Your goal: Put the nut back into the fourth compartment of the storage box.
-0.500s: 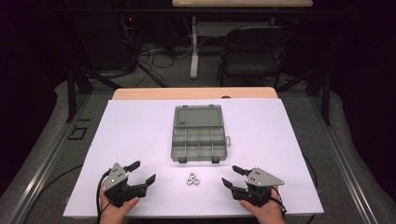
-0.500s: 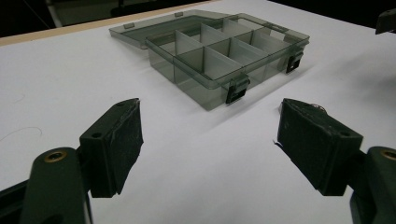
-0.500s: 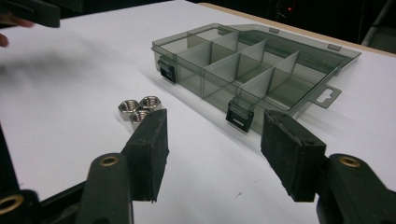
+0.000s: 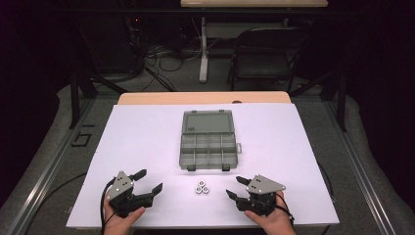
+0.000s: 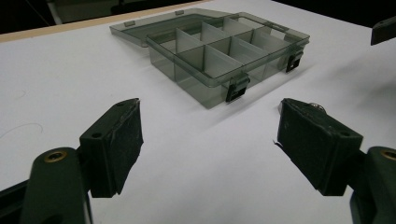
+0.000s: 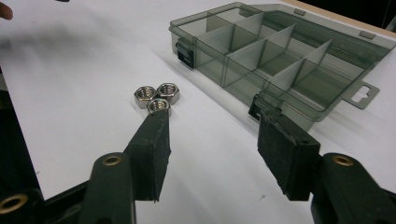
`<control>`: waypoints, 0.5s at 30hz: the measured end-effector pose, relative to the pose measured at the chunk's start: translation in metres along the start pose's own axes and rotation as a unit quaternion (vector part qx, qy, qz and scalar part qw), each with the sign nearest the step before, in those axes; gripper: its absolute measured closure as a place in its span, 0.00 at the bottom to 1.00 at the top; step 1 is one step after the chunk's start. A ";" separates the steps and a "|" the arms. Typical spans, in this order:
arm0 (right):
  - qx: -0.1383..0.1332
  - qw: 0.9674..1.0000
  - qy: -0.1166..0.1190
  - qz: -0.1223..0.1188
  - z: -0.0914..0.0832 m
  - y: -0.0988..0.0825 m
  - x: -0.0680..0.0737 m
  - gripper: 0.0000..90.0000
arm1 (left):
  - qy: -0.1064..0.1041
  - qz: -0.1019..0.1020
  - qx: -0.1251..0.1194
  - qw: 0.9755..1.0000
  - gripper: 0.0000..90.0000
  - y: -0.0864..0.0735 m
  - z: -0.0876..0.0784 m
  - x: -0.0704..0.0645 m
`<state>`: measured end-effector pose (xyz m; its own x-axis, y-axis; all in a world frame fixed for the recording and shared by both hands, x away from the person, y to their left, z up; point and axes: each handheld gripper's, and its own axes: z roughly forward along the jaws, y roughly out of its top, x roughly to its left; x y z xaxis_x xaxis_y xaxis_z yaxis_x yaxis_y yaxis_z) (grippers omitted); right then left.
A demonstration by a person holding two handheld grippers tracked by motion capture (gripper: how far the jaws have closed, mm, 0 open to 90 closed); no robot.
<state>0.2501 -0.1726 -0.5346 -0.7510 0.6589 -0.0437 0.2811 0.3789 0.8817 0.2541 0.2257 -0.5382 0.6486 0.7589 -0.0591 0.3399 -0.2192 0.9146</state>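
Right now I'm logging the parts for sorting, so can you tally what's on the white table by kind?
Silver steel hex nuts: 3, clustered and touching, in front of the box
Smoky grey clear plastic compartment box: 1, lid folded open flat behind it
Black two-jaw claws: 2, left claw and right claw, both open with nothing between the jaws
Total: 6

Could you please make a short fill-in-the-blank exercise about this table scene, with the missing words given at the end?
1. Exactly ____ metal nuts lie together on the white table.
2. The lid of the grey compartment box is ____.
3. The nuts lie between the box and the ____ edge of the table, as the high view shows it.
4. The left gripper and the right gripper both have their jaws ____, with nothing between them.

Missing words: three; open; near; open
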 end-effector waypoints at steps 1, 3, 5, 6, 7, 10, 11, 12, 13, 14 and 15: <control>0.003 1.000 0.003 -0.001 0.002 0.002 0.001 0.51 | 0.000 0.000 -0.001 1.000 0.25 0.000 0.000 0.000; 0.011 1.000 0.010 -0.003 0.007 0.006 0.003 0.55 | 0.000 0.001 0.000 1.000 0.25 0.000 0.000 0.000; 0.016 1.000 0.014 -0.010 0.013 0.010 0.006 0.56 | 0.000 0.001 0.000 1.000 0.25 0.000 0.001 0.000; 0.019 1.000 0.018 -0.012 0.017 0.012 0.008 0.58 | 0.000 0.000 0.001 1.000 0.25 0.000 0.001 0.001; 0.022 0.999 0.019 -0.015 0.021 0.013 0.009 0.59 | 0.001 0.000 0.001 1.000 0.25 0.000 0.001 0.001; 0.031 0.999 0.030 -0.024 0.033 0.018 0.014 0.60 | -0.001 -0.001 0.001 1.000 0.25 0.000 0.000 0.001; 0.031 0.999 0.032 -0.027 0.037 0.019 0.016 0.61 | -0.001 -0.002 0.003 1.000 0.25 0.000 0.000 0.001; 0.037 0.998 0.037 -0.028 0.041 0.020 0.017 0.61 | -0.002 -0.004 0.002 1.000 0.25 0.000 0.000 0.001; 0.040 0.998 0.041 -0.030 0.044 0.021 0.018 0.62 | -0.002 -0.004 0.002 1.000 0.25 0.000 0.000 0.001; 0.041 0.998 0.045 -0.032 0.048 0.023 0.020 0.62 | -0.002 -0.004 0.002 1.000 0.25 0.000 0.000 0.001; 0.043 0.997 0.048 -0.034 0.052 0.024 0.021 0.62 | -0.002 -0.004 0.002 1.000 0.25 0.000 0.000 0.001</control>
<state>0.2719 -0.1160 -0.5384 -0.8232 0.5653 -0.0530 0.2749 0.4783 0.8341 0.2550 0.2263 -0.5386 0.6485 0.7581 -0.0685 0.3479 -0.2151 0.9125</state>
